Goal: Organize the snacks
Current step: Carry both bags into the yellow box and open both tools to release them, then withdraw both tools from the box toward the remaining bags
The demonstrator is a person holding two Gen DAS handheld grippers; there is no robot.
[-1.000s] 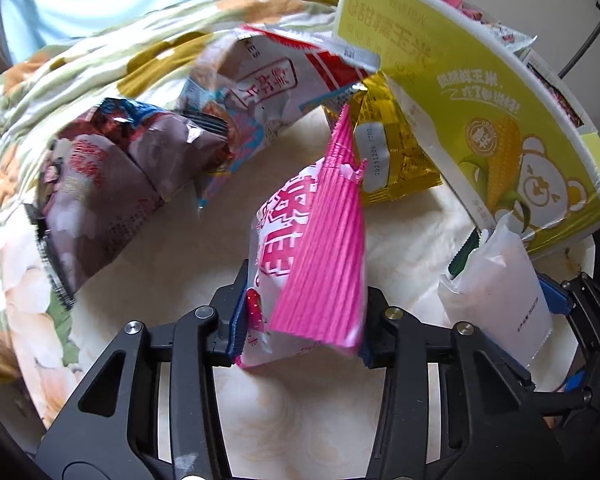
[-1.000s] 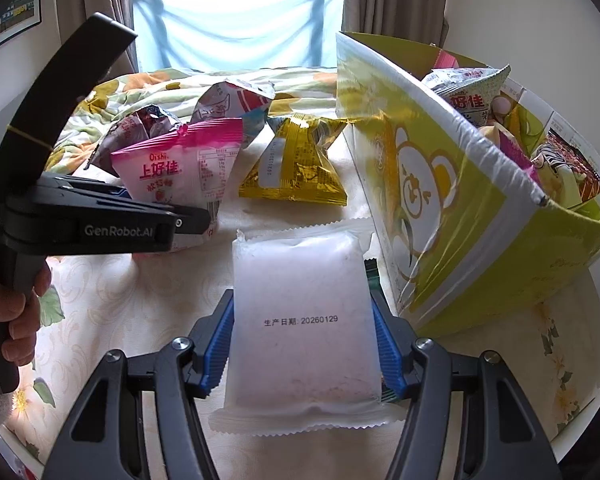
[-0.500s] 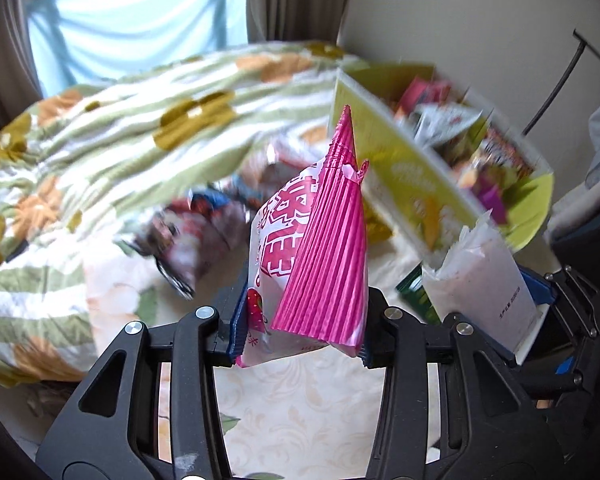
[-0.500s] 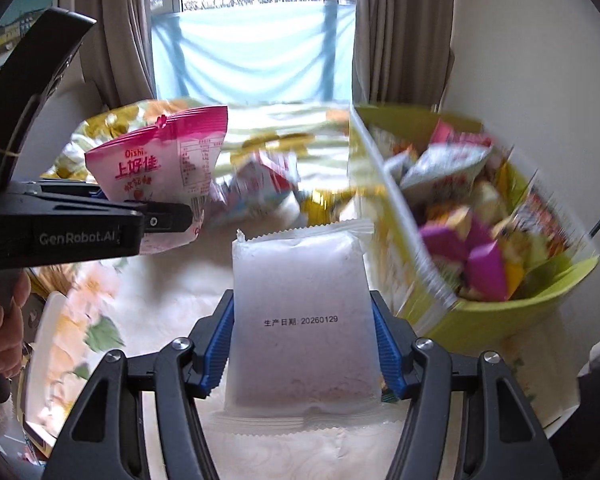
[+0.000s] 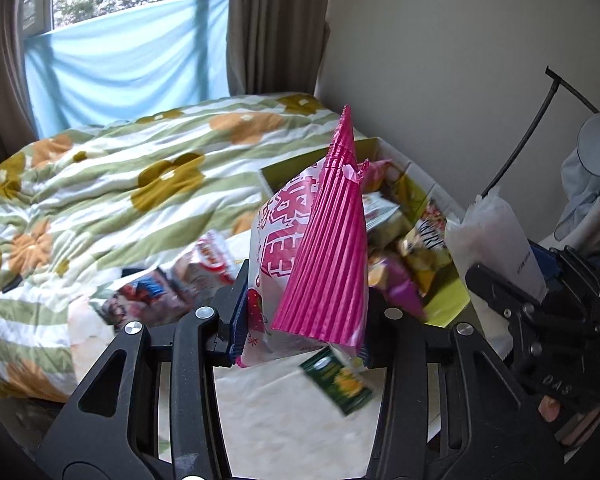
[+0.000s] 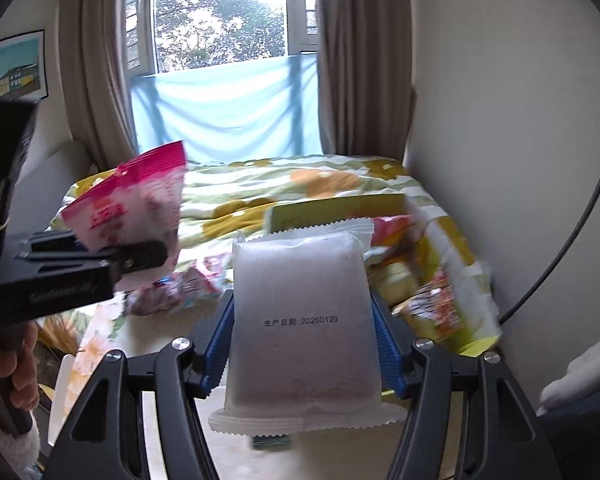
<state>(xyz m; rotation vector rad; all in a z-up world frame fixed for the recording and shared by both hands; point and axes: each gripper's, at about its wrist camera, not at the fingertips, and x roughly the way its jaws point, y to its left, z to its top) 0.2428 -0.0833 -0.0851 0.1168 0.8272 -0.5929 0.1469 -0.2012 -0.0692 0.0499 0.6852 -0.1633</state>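
Both tools have lifted since a second ago: the table and loose snacks that filled the views then now sit low, with the bed and window behind, and the yellow-green box (image 5: pixel 446 300) has dropped to mid-frame right, its contents seen from above. Left tool (image 5: pixel 304 320) is clamped on the pink bag (image 5: pixel 320 256), held upright with the crimped seal pointing up, clear of the table (image 5: pixel 284 420). Right tool (image 6: pixel 302 344) is closed on the white packet (image 6: pixel 302 316), date print facing the camera, also off the table. In the right wrist view the pink bag is blurred, up at far left, so the left side looks mid-motion. A small green packet (image 5: pixel 338 380) lies on the table just under the pink bag. Loose bags (image 5: pixel 172 292) remain at the far left of the table by the floral quilt (image 5: pixel 112 184). Judgement: both picks are done and the carry toward the box is underway; next is moving right over the box opening and releasing. Box already looks crowded, so items may perch on top. Several snacks are left to collect.
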